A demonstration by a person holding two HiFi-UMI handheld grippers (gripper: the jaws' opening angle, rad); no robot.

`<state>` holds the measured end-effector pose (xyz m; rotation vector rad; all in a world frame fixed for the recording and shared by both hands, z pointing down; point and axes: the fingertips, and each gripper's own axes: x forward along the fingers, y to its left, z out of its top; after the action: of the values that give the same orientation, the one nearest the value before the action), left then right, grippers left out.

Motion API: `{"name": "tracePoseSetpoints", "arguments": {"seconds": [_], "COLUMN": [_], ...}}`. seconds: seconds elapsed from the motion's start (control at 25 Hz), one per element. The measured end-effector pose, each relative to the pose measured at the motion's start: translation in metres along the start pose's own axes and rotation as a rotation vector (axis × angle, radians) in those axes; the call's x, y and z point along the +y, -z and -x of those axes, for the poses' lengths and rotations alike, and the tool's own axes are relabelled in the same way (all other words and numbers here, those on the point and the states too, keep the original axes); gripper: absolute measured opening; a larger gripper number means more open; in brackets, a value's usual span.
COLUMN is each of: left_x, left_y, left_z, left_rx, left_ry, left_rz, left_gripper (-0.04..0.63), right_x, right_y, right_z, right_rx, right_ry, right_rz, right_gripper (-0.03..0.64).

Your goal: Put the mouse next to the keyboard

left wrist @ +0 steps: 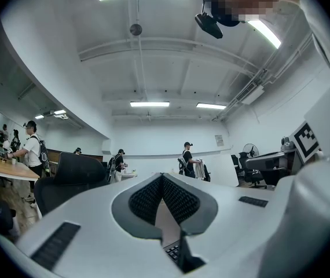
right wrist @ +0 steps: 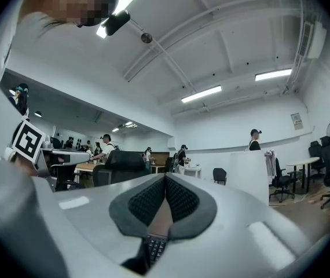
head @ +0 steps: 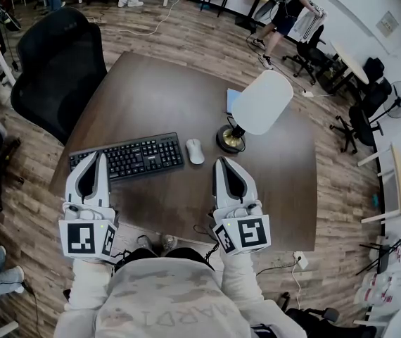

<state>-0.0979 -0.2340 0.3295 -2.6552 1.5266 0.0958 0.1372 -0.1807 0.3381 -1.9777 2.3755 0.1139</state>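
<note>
A white mouse (head: 195, 151) lies on the dark brown table (head: 151, 90), just right of the black keyboard (head: 126, 156) and close to its right end. My left gripper (head: 96, 159) rests over the keyboard's left part, jaws shut with nothing between them. My right gripper (head: 223, 164) sits on the table to the right of the mouse, apart from it, shut and holding nothing. In both gripper views the pads meet at their tips, and a bit of the keyboard (left wrist: 172, 251) (right wrist: 153, 247) shows below them.
A desk lamp with a white shade (head: 262, 101) and brass base (head: 230, 139) stands just right of the mouse. A blue sheet (head: 232, 98) lies behind it. A black office chair (head: 58, 65) stands at the table's left. People move about at the back of the room.
</note>
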Motion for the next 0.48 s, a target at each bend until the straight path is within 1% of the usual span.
{"name": "tracePoseSetpoints", "arguments": {"seconds": [0.48], "left_x": [-0.0049], "left_y": [-0.0047], "left_z": [0.0000], "left_rx": [-0.004], "left_ry": [0.002], "left_rz": [0.000], "left_gripper": [0.006], "right_x": [-0.0033], "right_y": [-0.0105], "right_z": [0.0046], "right_rx": [-0.021], "right_ry": [0.010], "right_rz": [0.000], "right_gripper": [0.009]}}
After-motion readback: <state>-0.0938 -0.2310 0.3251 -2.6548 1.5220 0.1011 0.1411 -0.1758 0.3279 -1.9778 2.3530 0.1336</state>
